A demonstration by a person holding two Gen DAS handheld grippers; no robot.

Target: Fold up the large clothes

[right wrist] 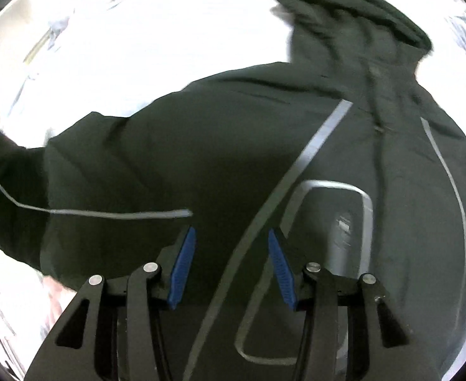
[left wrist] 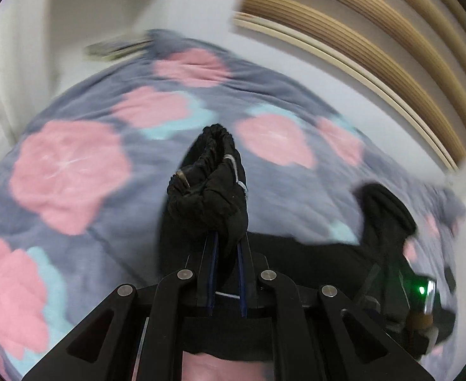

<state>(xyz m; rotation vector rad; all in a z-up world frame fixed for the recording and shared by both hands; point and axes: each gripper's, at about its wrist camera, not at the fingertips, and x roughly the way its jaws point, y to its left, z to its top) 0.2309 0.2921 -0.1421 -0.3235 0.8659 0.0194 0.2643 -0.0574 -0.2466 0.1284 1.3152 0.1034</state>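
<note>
Left tool (left wrist: 226,247) pinches the jacket's elastic cuff (left wrist: 207,174); right tool (right wrist: 231,263) gapes wide over the jacket (right wrist: 201,146). Cuff could slip if tugged.

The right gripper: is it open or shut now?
Open. In the right wrist view the right gripper has its blue pads wide apart above the black jacket, gripping nothing.

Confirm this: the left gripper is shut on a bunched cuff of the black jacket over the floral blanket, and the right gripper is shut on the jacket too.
Not quite. The right gripper is open: the right wrist view shows its blue pads spread apart above the black jacket, gripping nothing. The rest holds: the left gripper is shut on the bunched cuff over the floral blanket.
</note>
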